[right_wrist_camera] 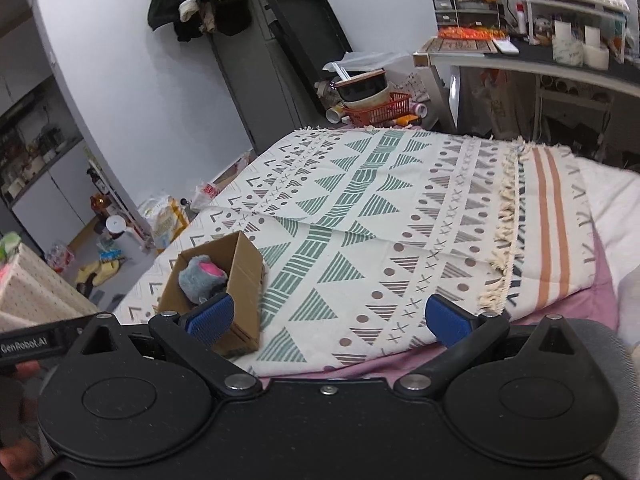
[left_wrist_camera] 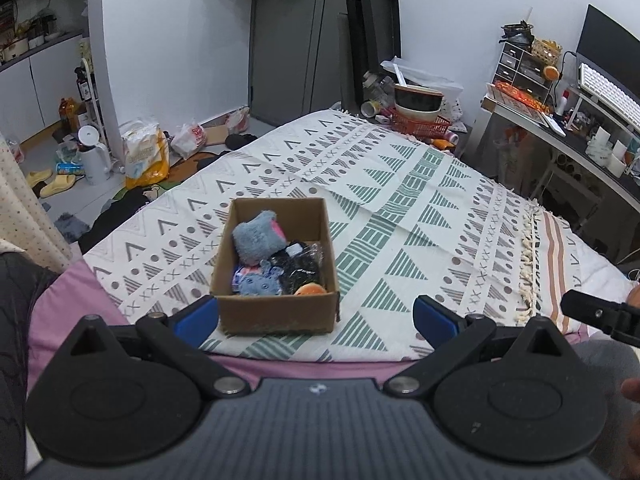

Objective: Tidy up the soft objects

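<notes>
While both grippers hang wide open and empty, the cardboard box (left_wrist_camera: 276, 268) of soft toys sits on the bed's patterned blanket (left_wrist_camera: 400, 208), just beyond the left gripper (left_wrist_camera: 316, 316), long axis running near to far. From the right gripper (right_wrist_camera: 328, 316) it lies off left, partly hidden. Its dark contents are hard to identify.

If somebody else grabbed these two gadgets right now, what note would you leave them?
Left hand-held gripper: open, empty, hovering at the near side of the cardboard box.
Right hand-held gripper: open, empty, to the box's right above the patterned blanket.
In the box: grey plush toy, blue plush, black bagged item, something orange.
No soft items visible loose on the blanket; sorting looks done or nearly so.
</notes>
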